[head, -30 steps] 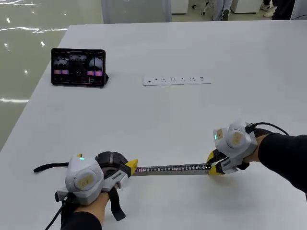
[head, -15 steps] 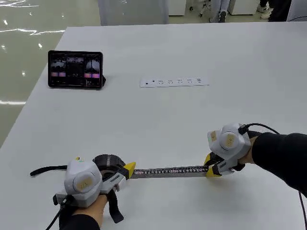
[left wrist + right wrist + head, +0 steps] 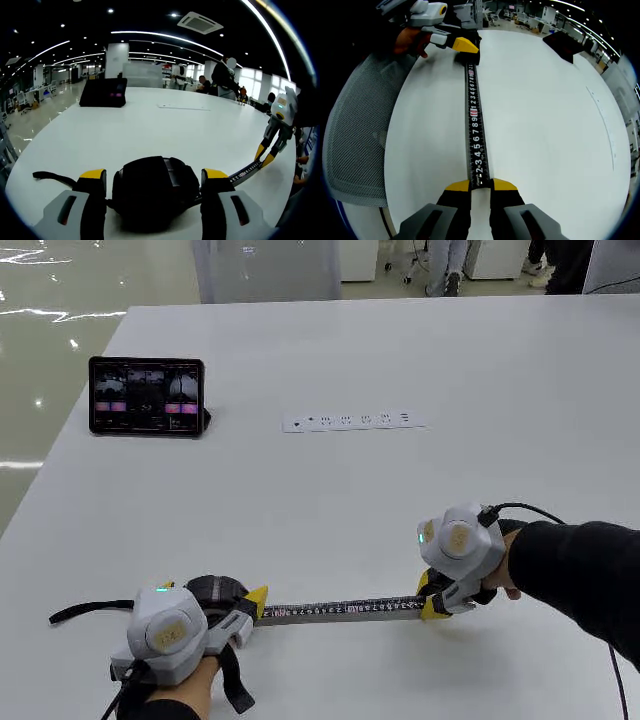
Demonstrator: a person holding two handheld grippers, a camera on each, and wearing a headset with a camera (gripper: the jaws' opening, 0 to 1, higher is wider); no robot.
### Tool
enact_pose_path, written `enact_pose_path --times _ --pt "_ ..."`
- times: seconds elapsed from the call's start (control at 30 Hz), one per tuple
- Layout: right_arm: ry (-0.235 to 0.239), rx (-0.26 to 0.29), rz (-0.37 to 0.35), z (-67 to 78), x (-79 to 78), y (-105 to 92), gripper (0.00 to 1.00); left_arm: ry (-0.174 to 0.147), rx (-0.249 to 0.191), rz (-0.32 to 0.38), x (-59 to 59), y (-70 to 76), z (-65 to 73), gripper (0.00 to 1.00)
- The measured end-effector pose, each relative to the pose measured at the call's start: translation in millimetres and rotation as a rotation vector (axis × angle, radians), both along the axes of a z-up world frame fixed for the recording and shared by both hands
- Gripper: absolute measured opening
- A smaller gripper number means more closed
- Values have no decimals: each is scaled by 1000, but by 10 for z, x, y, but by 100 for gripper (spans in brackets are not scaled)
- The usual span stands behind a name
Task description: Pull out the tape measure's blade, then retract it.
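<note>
We see the left hand-held gripper [image 3: 212,598] low at the near left of the white surface [image 3: 400,500], its yellow-tipped jaws clamped either side of the black tape measure [image 3: 215,588]. From that case the blade [image 3: 340,610] runs flat to the right, where the right hand-held gripper [image 3: 432,606] pinches its end. A black strap [image 3: 85,612] trails left from the case. Farther back we note a tablet [image 3: 146,395] propped upright and a white power strip [image 3: 352,422], well apart.
</note>
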State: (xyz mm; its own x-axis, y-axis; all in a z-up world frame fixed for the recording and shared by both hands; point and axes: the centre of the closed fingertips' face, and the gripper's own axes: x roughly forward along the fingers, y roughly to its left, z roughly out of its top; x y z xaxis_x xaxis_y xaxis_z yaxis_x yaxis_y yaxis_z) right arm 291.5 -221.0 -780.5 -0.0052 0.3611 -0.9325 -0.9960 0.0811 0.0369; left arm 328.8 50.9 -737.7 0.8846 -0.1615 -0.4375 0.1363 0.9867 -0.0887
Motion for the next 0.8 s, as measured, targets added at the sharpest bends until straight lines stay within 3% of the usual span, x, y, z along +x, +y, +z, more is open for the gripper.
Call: enact_pose_path --times 0.27,0.8 --pt "7 -12 -11 0 4 -2 10 27 7 -14 -25 -53 -25 66" --pt "27 -36 -36 -4 1 9 9 83 32 -19 -44 -25 -66 64"
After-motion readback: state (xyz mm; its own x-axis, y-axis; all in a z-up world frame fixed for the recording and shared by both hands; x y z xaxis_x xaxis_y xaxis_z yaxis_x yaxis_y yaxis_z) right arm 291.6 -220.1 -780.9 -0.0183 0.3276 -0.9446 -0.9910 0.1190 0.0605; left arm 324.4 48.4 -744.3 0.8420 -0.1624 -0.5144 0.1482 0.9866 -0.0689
